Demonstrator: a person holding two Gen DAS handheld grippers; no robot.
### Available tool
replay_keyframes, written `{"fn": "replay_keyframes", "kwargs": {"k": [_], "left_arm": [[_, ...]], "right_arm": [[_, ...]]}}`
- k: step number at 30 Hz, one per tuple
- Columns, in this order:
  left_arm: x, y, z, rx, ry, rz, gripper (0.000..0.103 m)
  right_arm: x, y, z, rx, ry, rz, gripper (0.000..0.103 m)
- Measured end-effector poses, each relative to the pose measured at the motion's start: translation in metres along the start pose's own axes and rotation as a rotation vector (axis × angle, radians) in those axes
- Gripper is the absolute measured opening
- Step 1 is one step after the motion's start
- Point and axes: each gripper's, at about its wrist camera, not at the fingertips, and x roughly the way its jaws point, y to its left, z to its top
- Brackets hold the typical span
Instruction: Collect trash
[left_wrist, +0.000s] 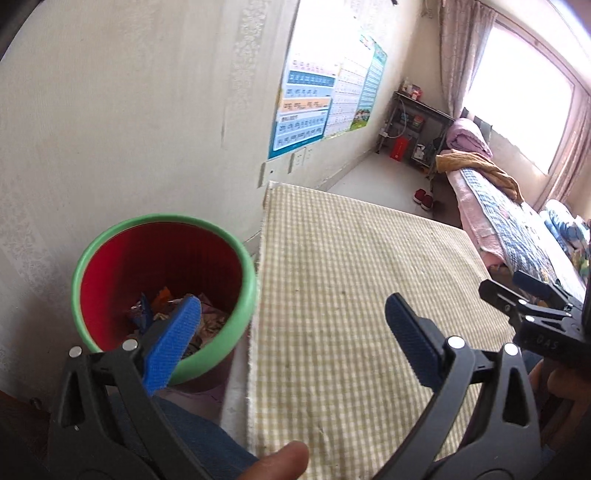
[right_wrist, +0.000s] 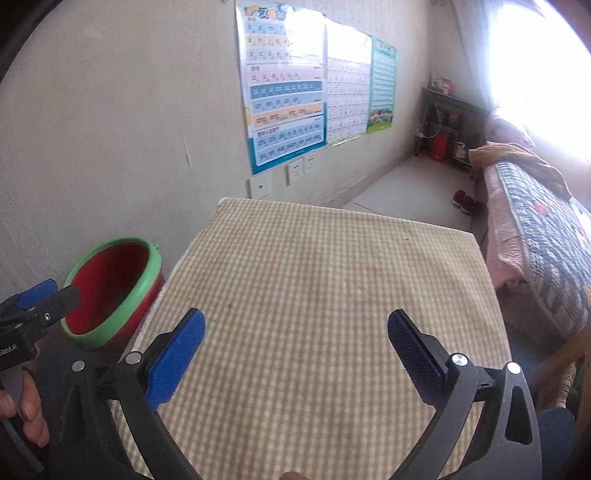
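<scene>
Checked cloth lies bare beside the red bin.

Glossy plastic bin, red inside with green rim; matt woven checked cloth covering the table; ribbed blue plastic pads.

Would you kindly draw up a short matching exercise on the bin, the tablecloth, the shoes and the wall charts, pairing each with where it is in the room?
Things:
1. bin
2. checked cloth
3. red shoes
4. charts

Places:
A. on the floor beside the bed
B. spread over the table top
C. on the wall above the sockets
D. beside the table's left edge, holding wrappers

Pairs: 1-D, 2-B, 3-A, 4-C
</scene>
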Motion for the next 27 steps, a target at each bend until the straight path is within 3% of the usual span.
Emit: {"fn": "replay_keyframes", "kwargs": {"k": [5,9,14,21,27], "left_arm": [[0.005,-0.042,-0.012,0.040,-0.014,-0.082,0.097],[0.007,-0.067,-0.022,0.086,-0.004,-0.079,0.098],[0.011,-0.079,-0.032,0.122,0.001,-0.062,0.098],[0.011,-0.074,-0.036,0.103,0.005,-0.077,0.098],[0.007,-0.078,-0.035,0.119,-0.023,-0.088,0.098]], "right_arm": [[-0.029,-0.051,-0.020,0.082,-0.039,-0.088,0.096],[-0.040,-0.071,-0.035,0.107,-0.040,-0.120,0.096],[-0.048,-0.074,-0.049,0.108,-0.077,-0.142,0.096],[-0.038,-0.062,-0.059,0.083,-0.041,-0.134,0.096],[-0.039,-0.057,-0.059,0.072,-0.069,-0.131,0.096]]}}
